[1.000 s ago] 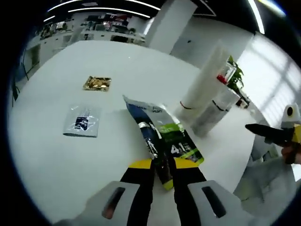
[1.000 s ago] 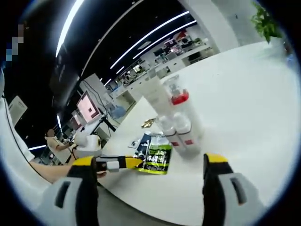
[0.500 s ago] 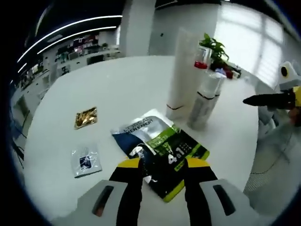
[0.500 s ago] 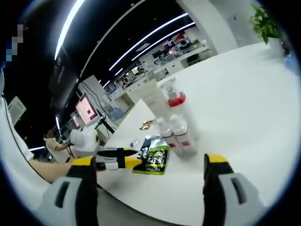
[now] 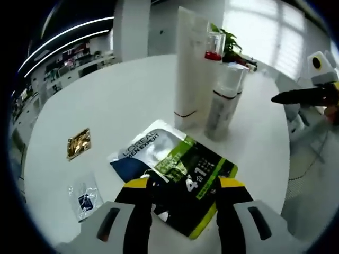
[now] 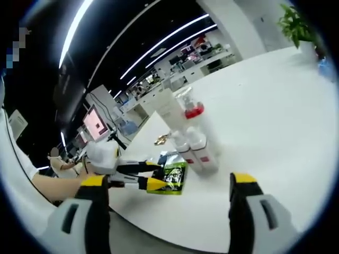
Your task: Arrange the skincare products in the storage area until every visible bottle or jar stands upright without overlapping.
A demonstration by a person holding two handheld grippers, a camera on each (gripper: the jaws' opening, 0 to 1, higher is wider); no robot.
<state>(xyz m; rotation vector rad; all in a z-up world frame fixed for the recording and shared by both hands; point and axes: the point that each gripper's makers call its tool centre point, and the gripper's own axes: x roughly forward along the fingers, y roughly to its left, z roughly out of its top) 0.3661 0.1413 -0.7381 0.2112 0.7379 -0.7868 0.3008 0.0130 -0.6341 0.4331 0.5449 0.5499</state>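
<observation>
The left gripper (image 5: 180,186) hovered low over the white round tabletop (image 5: 122,95), its yellow-tipped jaws spread wide with nothing between them but air. Directly beneath them lay the flat green, navy and silver face-mask sachet (image 5: 172,172), its long axis running from about ten o'clock to four o'clock in the left gripper view, the near end sliding under the jaws. Beyond it, at twelve to one o'clock, the upright cluster stood close together: a tall white tube (image 5: 189,66), a clear pump bottle with a red collar (image 5: 214,50), and two white cylindrical bottles (image 5: 221,103). At nine o'clock lay a small gold foil sachet (image 5: 78,143), and at eight o'clock a small clear sample packet (image 5: 85,198).

The right gripper (image 6: 172,193) hung well back off the tabletop's edge, its jaws also wide apart and empty. The left was clearly the nearer one to the sachet, and looked placed to close on it.
</observation>
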